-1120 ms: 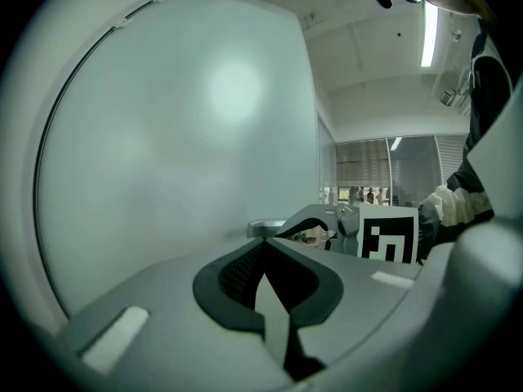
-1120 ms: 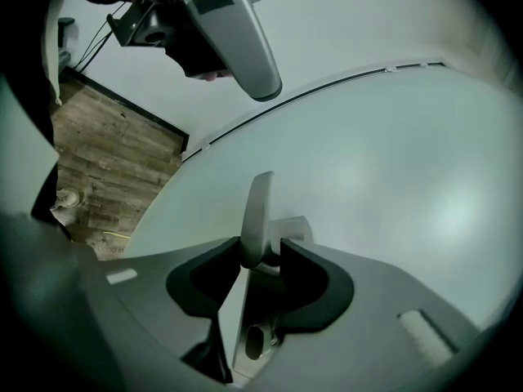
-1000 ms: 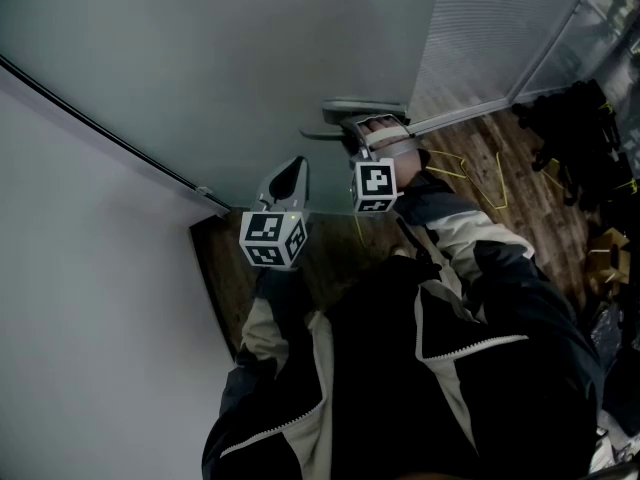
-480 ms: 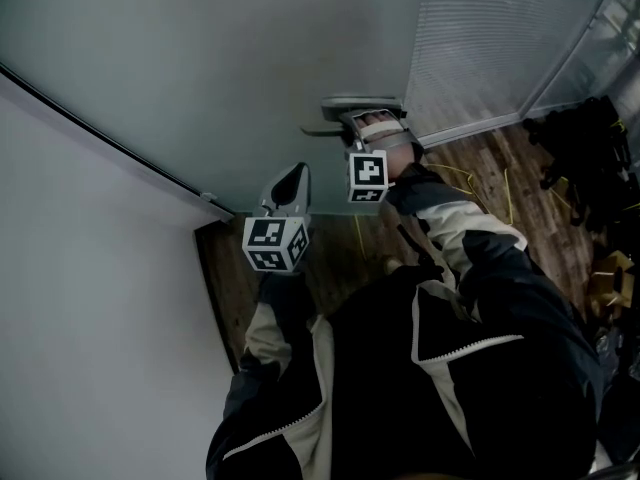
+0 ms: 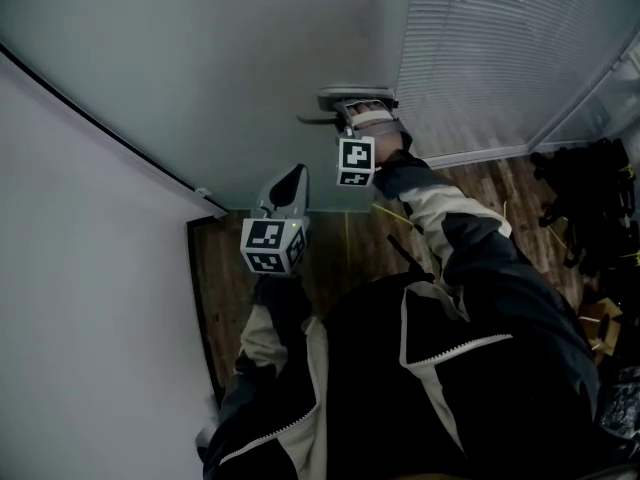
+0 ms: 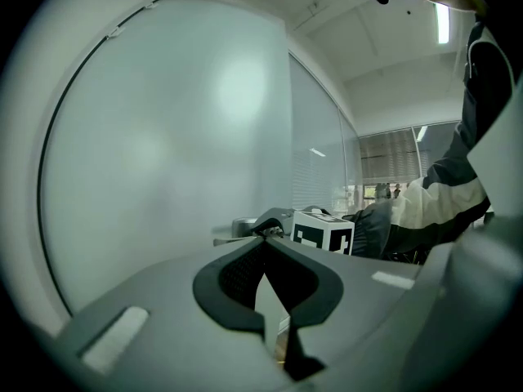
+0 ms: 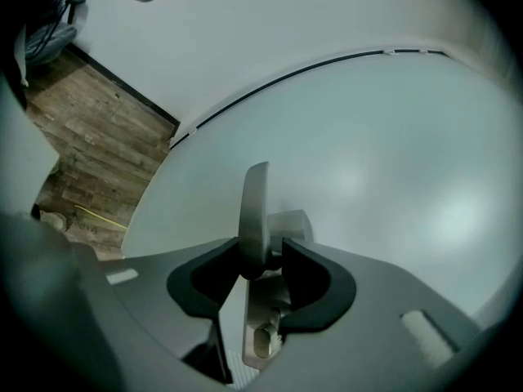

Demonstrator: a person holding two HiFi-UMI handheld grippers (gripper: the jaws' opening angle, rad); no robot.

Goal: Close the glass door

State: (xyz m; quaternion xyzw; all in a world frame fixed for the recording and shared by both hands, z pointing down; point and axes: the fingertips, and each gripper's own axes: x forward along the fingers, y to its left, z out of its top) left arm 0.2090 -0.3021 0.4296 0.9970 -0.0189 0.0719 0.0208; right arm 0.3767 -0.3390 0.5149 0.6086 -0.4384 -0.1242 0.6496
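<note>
The handle (image 5: 345,98) lies level along the door (image 5: 200,68), free end toward the left gripper (image 5: 290,183); right gripper (image 7: 261,256) fingers are being closed on it, arm outstretched; left fingers are clenched, empty

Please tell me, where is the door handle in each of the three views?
Head view: door handle, upper centre.
Left gripper view: centre, just beyond the closed jaws.
Right gripper view: centre, upright between the jaws.
Shared landmark: the dark seam beside the glass door.
</note>
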